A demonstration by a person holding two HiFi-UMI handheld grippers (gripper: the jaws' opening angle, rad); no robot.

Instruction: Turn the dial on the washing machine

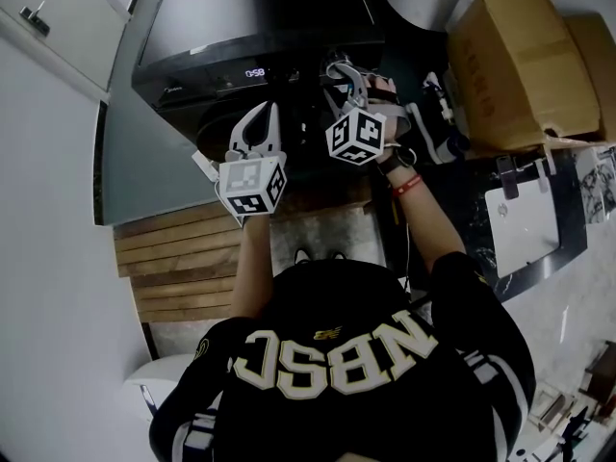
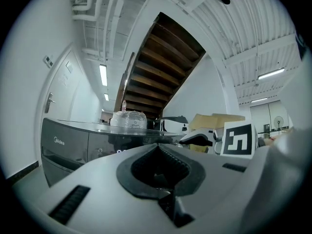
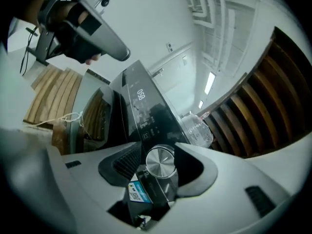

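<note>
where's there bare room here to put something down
The washing machine top behind the display looks mostly bare in the head view. The wooden slats left of the person are free too. Crowded: right of the machine, around the cardboard boxes.

One washing machine, one dial and two tongs.

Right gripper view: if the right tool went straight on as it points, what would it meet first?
Probably the silver dial on the washing machine, between the open jaws of the right tool.
</note>
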